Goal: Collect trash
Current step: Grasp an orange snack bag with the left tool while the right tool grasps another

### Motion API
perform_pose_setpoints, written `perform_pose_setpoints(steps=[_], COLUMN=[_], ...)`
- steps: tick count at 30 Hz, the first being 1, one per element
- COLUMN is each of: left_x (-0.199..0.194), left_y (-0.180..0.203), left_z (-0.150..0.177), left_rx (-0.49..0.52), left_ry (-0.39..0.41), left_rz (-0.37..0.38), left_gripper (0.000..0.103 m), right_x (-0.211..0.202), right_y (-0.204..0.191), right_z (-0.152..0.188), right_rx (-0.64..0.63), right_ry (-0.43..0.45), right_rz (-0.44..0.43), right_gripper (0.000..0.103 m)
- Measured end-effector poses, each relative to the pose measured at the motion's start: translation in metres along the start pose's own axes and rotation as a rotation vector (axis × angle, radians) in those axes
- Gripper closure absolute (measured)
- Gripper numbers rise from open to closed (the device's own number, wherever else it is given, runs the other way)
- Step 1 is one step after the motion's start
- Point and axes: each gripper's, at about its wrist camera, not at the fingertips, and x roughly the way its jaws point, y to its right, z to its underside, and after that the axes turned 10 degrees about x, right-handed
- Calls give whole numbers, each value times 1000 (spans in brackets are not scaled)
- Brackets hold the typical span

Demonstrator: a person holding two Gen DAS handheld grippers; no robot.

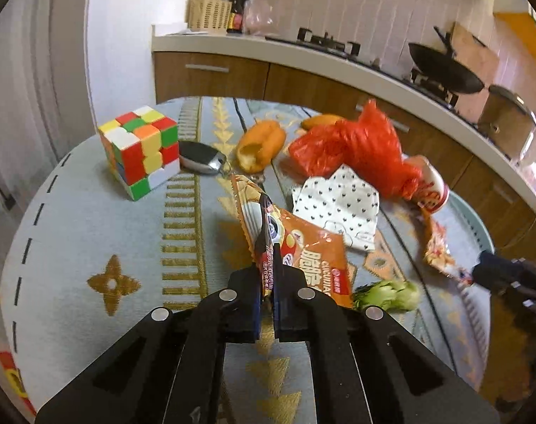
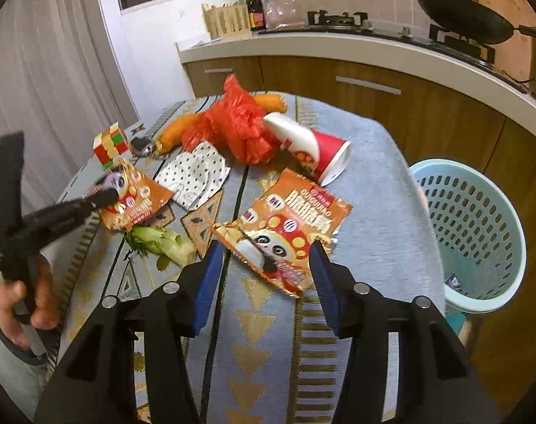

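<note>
Left wrist view: the left gripper pinches an orange wrapper on the table, near a cube. Right wrist view: the right gripper stands parted over a second wrapper, its pads clear; a basket sits beside the table.

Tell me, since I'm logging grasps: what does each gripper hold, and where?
The left gripper pinches the near edge of an orange snack wrapper. The right gripper is open astride a second wrapper, holding nothing.

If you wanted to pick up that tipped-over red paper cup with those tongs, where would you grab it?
Probably at the open rim of the red paper cup. It lies on its side, mouth toward the table's basket-side edge, so one pad could slip inside and one outside, coming from that edge, pinching the thin wall.
</note>
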Motion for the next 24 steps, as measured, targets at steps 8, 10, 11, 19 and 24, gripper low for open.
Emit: perform_pose_setpoints(steps=[8, 10, 11, 19, 24], left_x=[-24, -28, -30, -41, -48], left_y=[-2, 0, 2, 13, 23], left_z=[-9, -12, -14, -22, -25], left_rx=[-13, -6, -4, 17, 29], left_ry=[61, 73, 79, 118, 141], left_rz=[21, 21, 21, 49, 68], left_gripper=[101, 101, 101, 101, 101], right_x=[40, 47, 49, 32, 4], right_y=[-22, -21, -21, -23, -24], right_z=[4, 4, 3, -2, -6], right_rx=[-110, -116, -114, -138, -128], right_ry=[-38, -50, -53, -16, 16], right_rz=[153, 182, 171, 129, 45], right_gripper=[56, 57, 64, 94, 99])
